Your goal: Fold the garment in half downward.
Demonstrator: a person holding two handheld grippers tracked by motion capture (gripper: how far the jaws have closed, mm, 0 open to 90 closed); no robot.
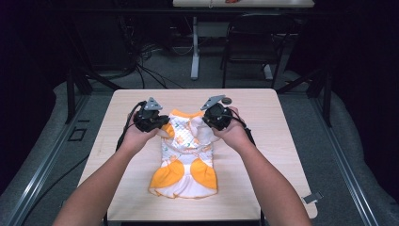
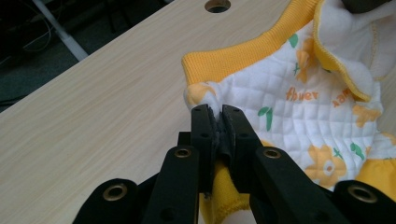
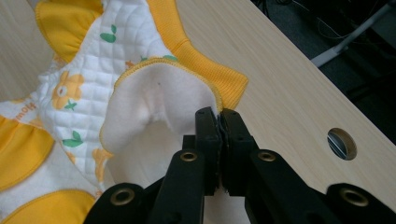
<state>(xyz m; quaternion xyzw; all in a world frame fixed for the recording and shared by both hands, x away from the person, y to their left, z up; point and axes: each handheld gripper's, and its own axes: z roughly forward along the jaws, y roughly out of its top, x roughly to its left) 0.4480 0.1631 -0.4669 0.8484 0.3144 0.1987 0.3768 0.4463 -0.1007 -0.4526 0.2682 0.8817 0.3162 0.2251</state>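
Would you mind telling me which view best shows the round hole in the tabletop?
The right gripper view: the hole lies whole and close beside the garment. The left gripper view cuts it off at the top edge; the high view shows a small dark spot.

Garment (image 1: 184,155) lies flat at centre of bench (image 1: 117,122). Left tool (image 1: 162,123) clamps garment's far left corner, right tool (image 1: 205,118) its far right corner. Cable hole (image 1: 227,100) in bench behind right tool. Chair (image 1: 251,40) beyond bench.
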